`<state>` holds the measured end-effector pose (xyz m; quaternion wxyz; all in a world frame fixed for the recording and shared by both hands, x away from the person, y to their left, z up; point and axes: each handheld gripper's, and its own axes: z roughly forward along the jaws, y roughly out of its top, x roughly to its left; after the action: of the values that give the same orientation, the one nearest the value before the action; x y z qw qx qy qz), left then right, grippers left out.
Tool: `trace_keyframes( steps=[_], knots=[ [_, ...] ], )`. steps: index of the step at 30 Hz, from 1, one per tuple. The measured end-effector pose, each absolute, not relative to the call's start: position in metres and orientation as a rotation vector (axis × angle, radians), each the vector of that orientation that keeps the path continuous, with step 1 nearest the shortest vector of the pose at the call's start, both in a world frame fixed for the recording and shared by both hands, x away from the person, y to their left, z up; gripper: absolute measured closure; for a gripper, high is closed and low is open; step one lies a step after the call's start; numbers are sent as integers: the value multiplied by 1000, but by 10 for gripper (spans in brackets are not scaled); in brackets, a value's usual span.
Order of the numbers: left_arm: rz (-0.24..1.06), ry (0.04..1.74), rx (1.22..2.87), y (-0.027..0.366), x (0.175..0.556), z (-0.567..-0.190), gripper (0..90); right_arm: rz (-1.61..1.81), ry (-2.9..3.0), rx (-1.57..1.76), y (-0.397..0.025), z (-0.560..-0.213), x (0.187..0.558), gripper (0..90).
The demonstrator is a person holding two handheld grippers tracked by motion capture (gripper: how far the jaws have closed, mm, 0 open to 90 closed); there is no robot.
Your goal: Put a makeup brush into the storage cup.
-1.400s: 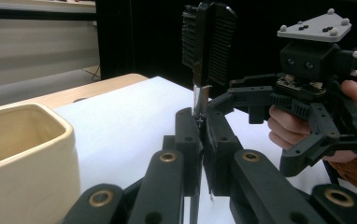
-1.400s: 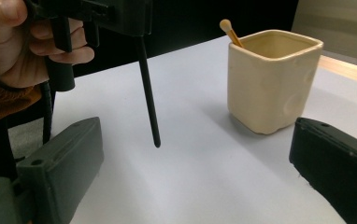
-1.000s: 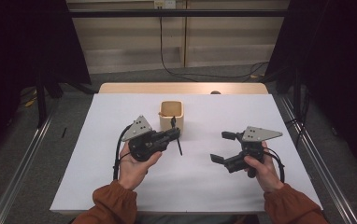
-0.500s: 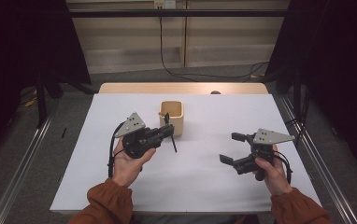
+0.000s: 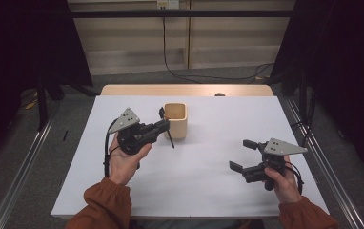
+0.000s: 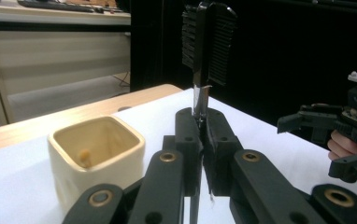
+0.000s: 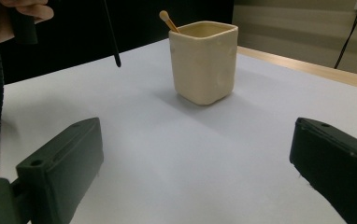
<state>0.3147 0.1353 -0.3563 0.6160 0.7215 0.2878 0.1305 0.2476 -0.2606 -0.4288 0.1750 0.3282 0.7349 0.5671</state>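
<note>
1. The left tool (image 5: 163,125) had its two black jaws pressed together, pinching a thin black-handled brush with a ribbed dark head (image 6: 208,42) by its slim stem
2. In the left gripper view the brush stood upright between the jaws, with its head high above them and its stem running down past them
3. In the high view the brush's thin lower end (image 5: 170,138) hung slanted below the left tool, above the white desk (image 5: 204,191) and not touching it
4. The left tool was held just beside the cream square ceramic cup (image 5: 176,119), at the cup's left
5. The cup stood upright on the desk near its far middle, and a pale wooden stick with a rounded tip (image 7: 168,20) leaned inside it against the rim
6. The right tool (image 5: 242,155) had its black jaws spread wide with nothing between them, and it was held low over the desk's right part, well apart from the cup
7. In the right gripper view the cup (image 7: 204,60) sat ahead between the spread jaws, with the brush's dark tip (image 7: 116,59) hanging to its left
</note>
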Motion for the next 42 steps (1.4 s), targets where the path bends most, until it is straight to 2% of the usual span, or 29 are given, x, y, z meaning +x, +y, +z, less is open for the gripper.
trace_keyframes(
  steps=[20, 42],
  knots=[
    [380, 703, 1626, 143, 348, -325, 857, 1585, 2037, 950, -270, -433, 233, 21],
    [431, 689, 1631, 119, 378, -305, 857, 1592, 2047, 944, -266, -435, 233, 11]
  ],
)
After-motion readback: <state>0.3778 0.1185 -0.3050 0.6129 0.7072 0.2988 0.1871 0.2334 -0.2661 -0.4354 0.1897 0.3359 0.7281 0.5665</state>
